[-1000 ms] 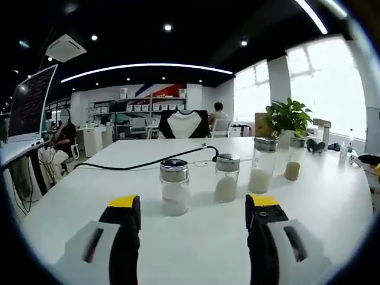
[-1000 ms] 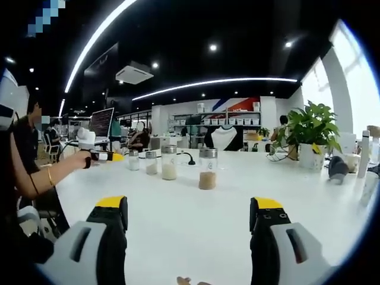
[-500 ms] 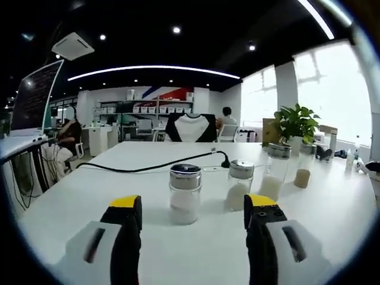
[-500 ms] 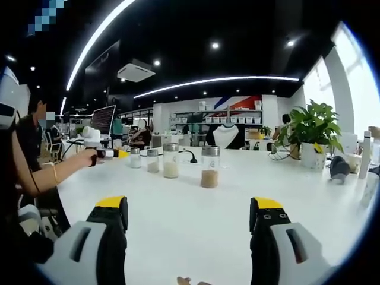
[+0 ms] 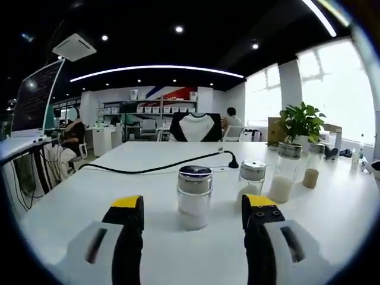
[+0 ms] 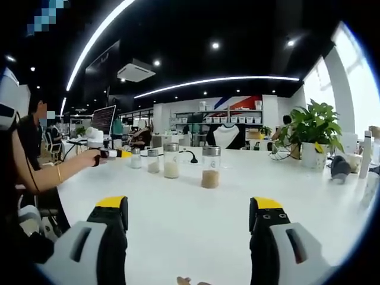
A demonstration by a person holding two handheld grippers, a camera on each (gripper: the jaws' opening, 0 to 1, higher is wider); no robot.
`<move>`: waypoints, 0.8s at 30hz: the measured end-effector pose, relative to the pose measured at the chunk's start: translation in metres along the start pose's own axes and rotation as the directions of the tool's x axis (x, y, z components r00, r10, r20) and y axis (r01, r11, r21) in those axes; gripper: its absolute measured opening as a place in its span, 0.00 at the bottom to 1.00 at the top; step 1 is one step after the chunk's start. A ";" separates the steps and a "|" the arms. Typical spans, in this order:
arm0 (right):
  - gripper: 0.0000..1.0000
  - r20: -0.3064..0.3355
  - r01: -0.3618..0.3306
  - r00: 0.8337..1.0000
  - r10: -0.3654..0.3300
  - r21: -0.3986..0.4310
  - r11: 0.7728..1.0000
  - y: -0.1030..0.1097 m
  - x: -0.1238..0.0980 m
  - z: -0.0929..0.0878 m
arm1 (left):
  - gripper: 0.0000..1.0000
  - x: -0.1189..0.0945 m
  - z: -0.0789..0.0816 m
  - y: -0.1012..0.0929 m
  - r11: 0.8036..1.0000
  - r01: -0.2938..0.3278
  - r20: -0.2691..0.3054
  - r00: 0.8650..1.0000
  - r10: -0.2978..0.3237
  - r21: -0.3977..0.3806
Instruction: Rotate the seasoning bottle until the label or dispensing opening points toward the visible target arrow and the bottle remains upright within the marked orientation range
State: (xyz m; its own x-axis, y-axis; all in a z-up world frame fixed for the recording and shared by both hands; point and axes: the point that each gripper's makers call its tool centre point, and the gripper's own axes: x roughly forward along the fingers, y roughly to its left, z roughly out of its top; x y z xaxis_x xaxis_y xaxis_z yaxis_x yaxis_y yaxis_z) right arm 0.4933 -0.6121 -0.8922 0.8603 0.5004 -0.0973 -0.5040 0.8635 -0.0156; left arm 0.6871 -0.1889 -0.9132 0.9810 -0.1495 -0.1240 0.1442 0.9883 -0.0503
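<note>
1. Holding the left gripper (image 5: 193, 217) low over the white table (image 5: 89, 196), we are keeping its yellow-tipped jaws spread wide with nothing between them.
2. We are facing the nearest bottle (image 5: 194, 197) in the left gripper view; it is standing upright on the table just beyond the jaw tips, between them but nearer the right one, and apart from both.
3. It is a clear glass bottle with a shiny metal cap and white powder filling its lower part; we cannot make out a label, an opening or an arrow.
4. We are seeing three more bottles lined up behind it to the right: a short one (image 5: 252, 179) with white filling, a tall one (image 5: 284, 172) with white filling, and a far one (image 5: 312, 170) with brownish filling.
5. A black cable (image 5: 154, 169) is running across the table behind the row, and a potted plant (image 5: 301, 123) is standing near the far right edge.
6. We are holding the right gripper (image 6: 187, 217) over a bare stretch of the same table, its jaws also wide apart and gripping nothing.
7. In the right gripper view the four bottles are standing in a row well ahead, with the brown-filled one (image 6: 209, 168) closest.
8. At the left of that view, our arm (image 6: 41, 172) is reaching out toward the row's far end.
</note>
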 end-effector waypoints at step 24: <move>0.84 -0.004 0.016 1.000 -0.016 0.002 1.000 -0.007 -0.004 0.000 | 0.66 0.039 -0.003 0.004 0.999 0.013 -0.041 0.999 -0.011 0.041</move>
State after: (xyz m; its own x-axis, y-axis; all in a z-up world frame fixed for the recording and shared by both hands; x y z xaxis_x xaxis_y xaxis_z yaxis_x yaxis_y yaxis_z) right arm 0.4937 -0.6200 -0.8914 0.8679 0.4864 -0.1008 -0.4902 0.8715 -0.0153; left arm 0.7261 -0.1907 -0.9209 0.9731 -0.1619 -0.1636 0.1622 0.9867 -0.0113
